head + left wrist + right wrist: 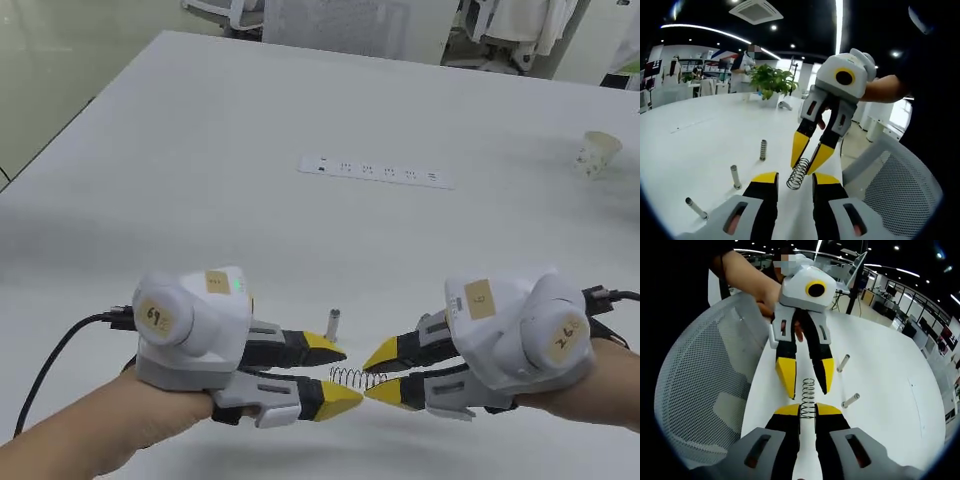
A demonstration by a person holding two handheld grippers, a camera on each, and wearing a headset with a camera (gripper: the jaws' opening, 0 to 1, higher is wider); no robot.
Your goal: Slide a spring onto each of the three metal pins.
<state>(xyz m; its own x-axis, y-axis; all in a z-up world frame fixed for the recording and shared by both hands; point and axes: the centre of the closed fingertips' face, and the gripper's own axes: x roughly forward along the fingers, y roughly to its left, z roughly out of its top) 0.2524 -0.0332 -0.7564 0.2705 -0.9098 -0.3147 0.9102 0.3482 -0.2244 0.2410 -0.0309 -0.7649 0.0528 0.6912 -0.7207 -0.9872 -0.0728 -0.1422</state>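
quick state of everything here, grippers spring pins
spring, held in the air, on no pin
left hand-held gripper, open
right hand-held gripper, shut on the spring
far pin, upright, surface looks coiled
middle pin, upright, bare
near pin, bare, tilt unclear
paper cup, upright

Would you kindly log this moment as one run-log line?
right gripper: shut on spring | left gripper: open around spring's far end | spring not yet on pin

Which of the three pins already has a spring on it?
The farthest pin in the left gripper view: coils wrap it; middle pin and nearest pin are bare.
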